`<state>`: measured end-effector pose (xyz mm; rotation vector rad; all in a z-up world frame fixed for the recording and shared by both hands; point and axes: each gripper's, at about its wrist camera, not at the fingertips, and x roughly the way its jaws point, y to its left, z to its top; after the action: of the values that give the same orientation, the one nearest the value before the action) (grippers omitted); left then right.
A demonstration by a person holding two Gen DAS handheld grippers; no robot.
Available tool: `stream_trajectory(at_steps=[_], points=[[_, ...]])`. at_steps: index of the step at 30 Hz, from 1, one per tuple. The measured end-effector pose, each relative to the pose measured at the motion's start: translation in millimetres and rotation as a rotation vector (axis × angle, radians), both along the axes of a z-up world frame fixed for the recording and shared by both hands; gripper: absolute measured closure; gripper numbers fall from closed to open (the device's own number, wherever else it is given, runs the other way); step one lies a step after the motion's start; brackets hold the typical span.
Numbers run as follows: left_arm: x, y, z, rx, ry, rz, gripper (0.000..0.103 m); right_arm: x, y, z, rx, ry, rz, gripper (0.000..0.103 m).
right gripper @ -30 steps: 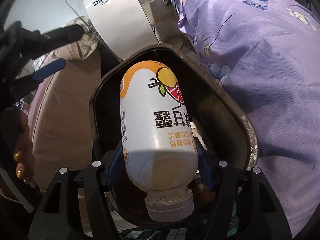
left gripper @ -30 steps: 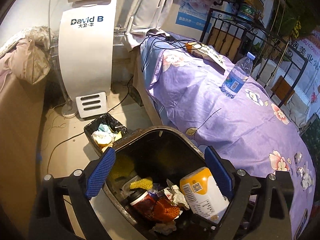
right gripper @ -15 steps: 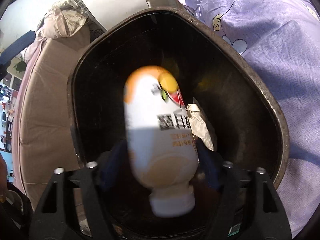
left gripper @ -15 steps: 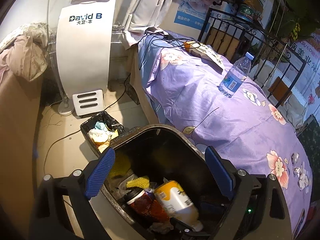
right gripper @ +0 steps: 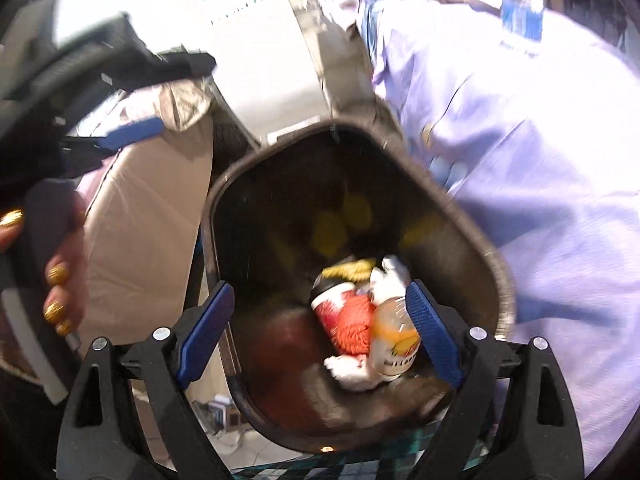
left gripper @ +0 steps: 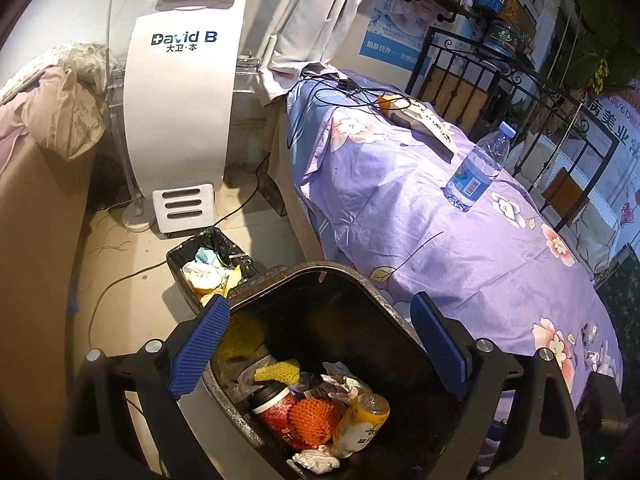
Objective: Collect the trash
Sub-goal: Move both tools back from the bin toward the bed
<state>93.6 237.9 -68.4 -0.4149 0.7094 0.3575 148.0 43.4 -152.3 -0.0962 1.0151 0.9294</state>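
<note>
Both grippers hang over the mouth of the dark bin [left gripper: 320, 304], which fills the lower centre of each view, and that position makes sense for dropping rubbish straight in rather than tossing it from the side. The right gripper [right gripper: 316, 328] is spread wide with nothing between its blue pads [right gripper: 206, 332]; the orange-and-white juice bottle [right gripper: 394, 336] lies below it on the heap at the bottom of the bin, showing just inside the right-hand pad in the lower right of that view, apart from the claw and not touched by it. The right view is blurred, so finer detail there is hard to read. In the left wrist view the same bottle [left gripper: 362, 420] rests neck-up against an orange mesh ball [left gripper: 314, 418] and a red cup [left gripper: 270, 404], with crumpled paper [left gripper: 316, 460] beside it at the lower centre. The left gripper [left gripper: 320, 348] is also released and empty, its pads framing the bin opening. On the purple floral cloth [left gripper: 440, 248], in the upper right of the left view, a clear water bottle [left gripper: 478, 168] stands upright, well apart from both claws; it is probably the next piece to fetch. A smaller lined bin [left gripper: 208, 268] sits on the floor behind the dark one.
</note>
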Motion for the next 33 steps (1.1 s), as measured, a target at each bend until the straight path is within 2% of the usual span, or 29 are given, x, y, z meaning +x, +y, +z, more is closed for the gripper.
stream_trajectory(at_steps=[9,16,24,33], points=[[19.1,-41.3,-2.6,0.004,0.013,-0.115,0.013,-2.2,-60.4,44.4,0.131,-0.115,-0.088,0.010],[39.0,-98.3,-6.2,0.010,0.026,-0.271,0.013,-2.9,-122.9,63.9,0.188,-0.170,-0.233,0.007],[56.2,-177.3,-9.7,0.025,0.020,-0.488,0.013,1.3,-199.3,65.0,0.195,-0.191,-0.438,0.007],[73.2,-270.4,-16.1,0.064,0.041,-0.742,0.013,12.3,-291.3,65.9,0.138,-0.215,-0.653,0.007]])
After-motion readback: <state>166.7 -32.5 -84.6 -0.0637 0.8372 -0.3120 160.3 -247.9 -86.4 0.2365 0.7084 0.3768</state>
